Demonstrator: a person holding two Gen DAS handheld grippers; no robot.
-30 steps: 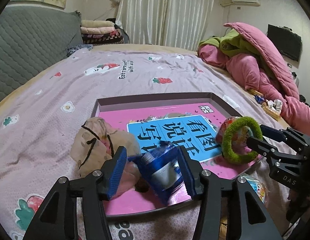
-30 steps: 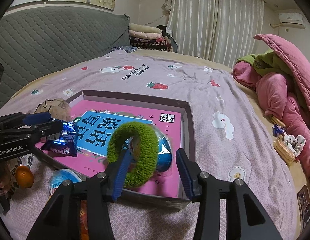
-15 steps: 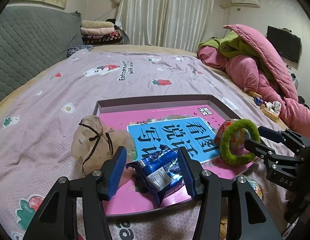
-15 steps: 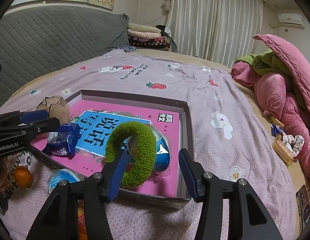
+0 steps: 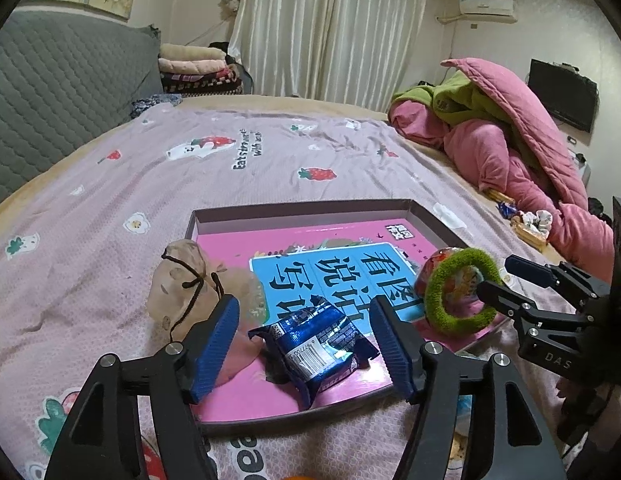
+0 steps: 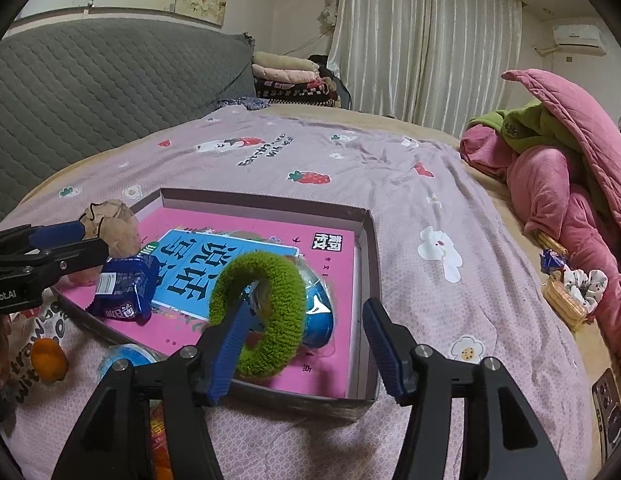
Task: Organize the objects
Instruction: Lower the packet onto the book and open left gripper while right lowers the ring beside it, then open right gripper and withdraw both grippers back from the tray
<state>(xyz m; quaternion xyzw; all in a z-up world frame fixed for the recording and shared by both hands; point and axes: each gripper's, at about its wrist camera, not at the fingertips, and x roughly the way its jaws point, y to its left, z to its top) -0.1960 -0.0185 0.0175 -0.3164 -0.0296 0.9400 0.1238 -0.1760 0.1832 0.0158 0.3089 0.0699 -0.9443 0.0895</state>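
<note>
A shallow box (image 5: 302, 208) lies on the bed, with a pink and blue book (image 5: 334, 268) flat inside it. A blue snack packet (image 5: 318, 340) rests on the box floor between the pads of my left gripper (image 5: 302, 340). Those jaws are opening and neither pad touches the packet. A green fuzzy ring (image 6: 262, 312) leans on a shiny blue packet (image 6: 318, 312) in the box, looped over the left finger of my right gripper (image 6: 306, 340). Its jaws are opening too, and the other pad stands clear of the ring. A beige drawstring pouch (image 5: 182, 284) sits at the box's left edge.
An orange (image 6: 48, 360) and a blue-lidded cup (image 6: 126, 360) lie on the sheet in front of the box. Loose snacks (image 6: 566, 292) sit at the right bed edge beside a heaped pink quilt (image 5: 530, 152). A grey padded headboard (image 6: 90, 80) rises on the left.
My left jaws have widened and the blue packet has dropped from between the pads to lie flat in the box. My right jaws have spread, leaving the ring only on one finger.
</note>
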